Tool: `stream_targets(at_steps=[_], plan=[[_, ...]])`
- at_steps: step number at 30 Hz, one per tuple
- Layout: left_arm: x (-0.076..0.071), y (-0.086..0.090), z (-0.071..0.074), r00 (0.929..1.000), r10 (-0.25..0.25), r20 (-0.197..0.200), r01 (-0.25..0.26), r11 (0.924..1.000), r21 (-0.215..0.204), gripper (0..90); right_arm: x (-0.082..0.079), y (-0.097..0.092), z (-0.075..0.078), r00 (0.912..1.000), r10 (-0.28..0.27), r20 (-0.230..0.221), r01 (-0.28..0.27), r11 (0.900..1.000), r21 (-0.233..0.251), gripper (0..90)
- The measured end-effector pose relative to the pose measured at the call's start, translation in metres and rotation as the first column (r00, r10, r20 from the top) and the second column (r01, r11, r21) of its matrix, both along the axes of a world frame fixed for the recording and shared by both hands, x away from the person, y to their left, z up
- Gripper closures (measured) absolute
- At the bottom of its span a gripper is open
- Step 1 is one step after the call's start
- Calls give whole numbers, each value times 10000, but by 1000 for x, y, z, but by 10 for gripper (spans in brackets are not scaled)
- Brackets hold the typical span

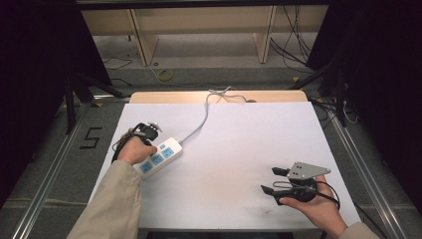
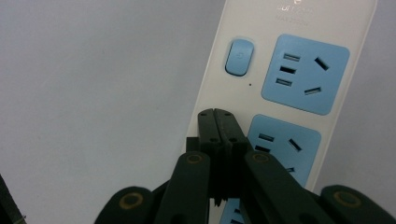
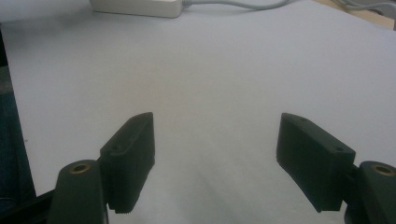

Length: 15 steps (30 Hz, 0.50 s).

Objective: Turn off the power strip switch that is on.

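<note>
Looking down from the high view, I see the desk [image 1: 224,149] as the biggest thing here, one white surface with a bare wooden strip along its far edge. On its left part lies one white power strip [image 1: 158,155], set at a slant, with its single grey cord [image 1: 201,122] running off toward the far edge. I count three blue socket panels on it in the high view; in the left gripper view two full panels and the edge of a third show on the power strip [image 2: 289,70], plus one blue switch [image 2: 239,57] near the cord end. My left gripper [image 2: 218,126] is over the strip with its jaws pressed together, no gap between them, their tips against the strip's edge just beside the second socket panel; they clasp nothing. From above, that left gripper [image 1: 146,132] sits at the strip's left side under the hand. My right gripper [image 1: 278,180] is held well apart from the strip, over the bare near-right part of the desk. In its own view the right gripper [image 3: 215,154] has its jaws spread wide, with nothing between them.
</note>
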<state>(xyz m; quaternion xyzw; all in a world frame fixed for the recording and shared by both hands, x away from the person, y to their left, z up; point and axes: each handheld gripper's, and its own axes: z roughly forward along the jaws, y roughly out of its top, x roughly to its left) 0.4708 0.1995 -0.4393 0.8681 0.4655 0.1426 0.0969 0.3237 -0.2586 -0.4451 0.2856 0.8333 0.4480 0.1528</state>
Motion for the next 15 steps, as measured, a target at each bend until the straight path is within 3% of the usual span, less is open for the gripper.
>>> stream_targets(at_steps=[15], plan=[[-3,-2,0,9998,-81,165,78,9998,168,900,0,-1,0,10000,-45,0,45,10000,35,287]])
